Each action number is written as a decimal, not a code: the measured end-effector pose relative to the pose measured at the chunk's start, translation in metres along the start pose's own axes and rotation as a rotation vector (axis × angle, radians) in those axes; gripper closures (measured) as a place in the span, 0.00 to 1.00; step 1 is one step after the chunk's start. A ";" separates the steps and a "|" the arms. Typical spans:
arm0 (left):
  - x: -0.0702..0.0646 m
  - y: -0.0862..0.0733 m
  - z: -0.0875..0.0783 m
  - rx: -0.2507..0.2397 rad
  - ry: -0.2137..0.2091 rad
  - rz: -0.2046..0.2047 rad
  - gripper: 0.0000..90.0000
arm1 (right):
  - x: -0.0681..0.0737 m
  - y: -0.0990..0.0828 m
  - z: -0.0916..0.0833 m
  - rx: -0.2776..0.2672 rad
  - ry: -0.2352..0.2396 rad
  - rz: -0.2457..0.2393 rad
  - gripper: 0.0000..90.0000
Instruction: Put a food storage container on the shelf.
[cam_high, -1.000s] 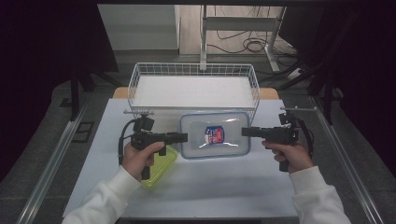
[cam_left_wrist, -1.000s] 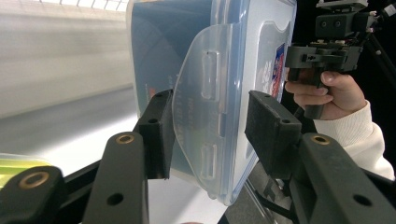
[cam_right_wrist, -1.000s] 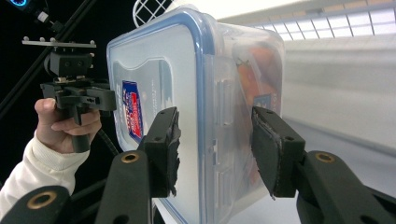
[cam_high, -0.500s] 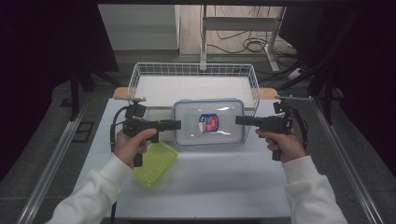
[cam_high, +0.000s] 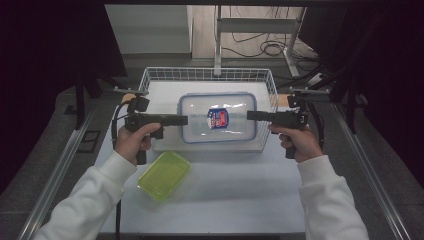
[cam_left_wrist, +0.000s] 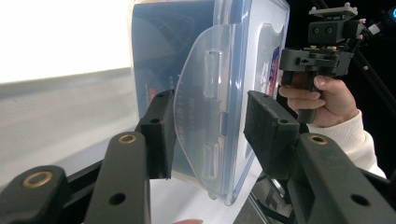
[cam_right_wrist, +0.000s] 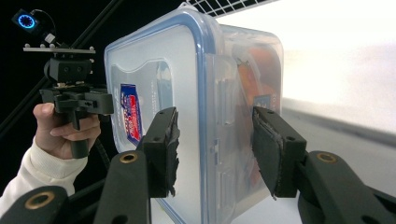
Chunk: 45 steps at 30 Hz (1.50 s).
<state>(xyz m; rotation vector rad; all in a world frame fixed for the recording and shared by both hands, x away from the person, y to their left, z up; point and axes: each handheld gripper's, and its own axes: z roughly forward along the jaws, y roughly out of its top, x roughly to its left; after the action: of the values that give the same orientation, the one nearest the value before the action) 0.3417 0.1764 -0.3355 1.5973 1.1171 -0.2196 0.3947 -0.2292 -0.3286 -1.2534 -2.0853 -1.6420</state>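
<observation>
In the high view the clear lidded food container (cam_high: 218, 118) with a blue seal is lifted between the two grippers, over the front part of the white wire basket (cam_high: 150, 77) at the desk's far edge. The left gripper (cam_high: 184, 120) holds its left short end and the right gripper (cam_high: 249, 115) its right short end, each carried by a white-sleeved hand. A lime-green container (cam_high: 164, 175) lies flat on the white desk (cam_high: 235, 200), nearer the front edge and left of centre, apart from the rest.

The high view cannot show how the jaws meet the box; the gripper views do. In the left gripper view the left gripper (cam_left_wrist: 210, 128) straddles the container's (cam_left_wrist: 243, 42) end, its jaws on either side of the clear locking flap (cam_left_wrist: 203, 98), clenched on it; the right hand (cam_left_wrist: 322, 100) shows beyond. In the right gripper view the right gripper (cam_right_wrist: 215, 149) grasps the opposite end of the container (cam_right_wrist: 154, 70), one pad on the lid face, the other on the underside. This view also shows the red-and-blue label (cam_right_wrist: 131, 119) on the lid and orange contents (cam_right_wrist: 254, 70) inside.
</observation>
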 end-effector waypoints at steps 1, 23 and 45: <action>0.001 0.002 -0.001 0.000 -0.004 0.000 0.61 | 0.001 0.002 0.001 0.001 -0.001 -0.001 0.58; 0.030 0.040 -0.001 0.005 -0.055 -0.019 0.62 | -0.006 0.041 0.021 0.011 -0.009 0.024 0.58; 0.051 0.081 -0.003 0.012 -0.075 -0.037 0.62 | -0.009 0.076 0.037 -0.002 -0.028 0.045 0.59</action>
<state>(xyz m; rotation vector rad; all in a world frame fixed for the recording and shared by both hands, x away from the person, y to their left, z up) 0.4278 0.2117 -0.3136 1.5670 1.0901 -0.3086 0.4666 -0.1991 -0.2940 -1.3212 -2.0563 -1.6169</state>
